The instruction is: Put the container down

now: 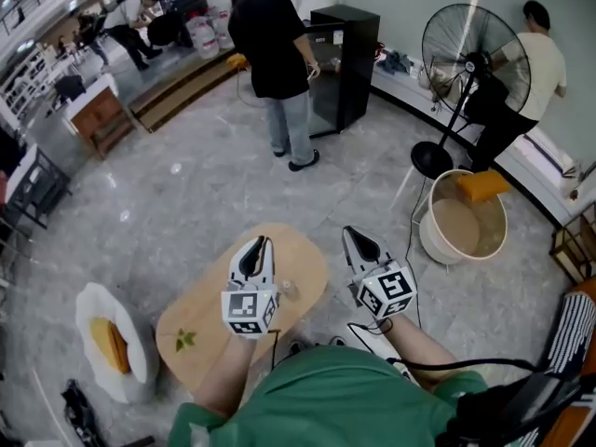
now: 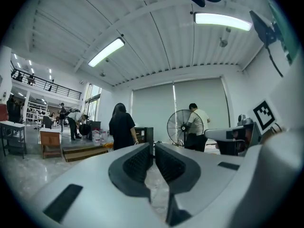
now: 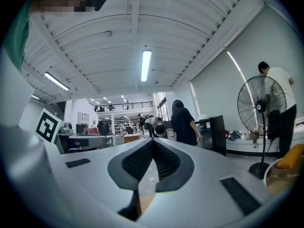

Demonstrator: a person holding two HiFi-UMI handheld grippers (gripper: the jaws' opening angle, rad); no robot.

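Apparently already down — small clear container (image 1: 285, 289) stood near the table's (image 1: 304, 251) right edge | left gripper (image 1: 260, 242) closed, empty, just left of it — nearer | right gripper (image 1: 349, 233) closed, empty

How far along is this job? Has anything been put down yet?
Done, it seems: a small clear object, possibly the container, sits on the wooden table. In hand: nothing; the left hand-held gripper and right hand-held gripper are both closed and empty. Left: little that I can see, perhaps just moving away.
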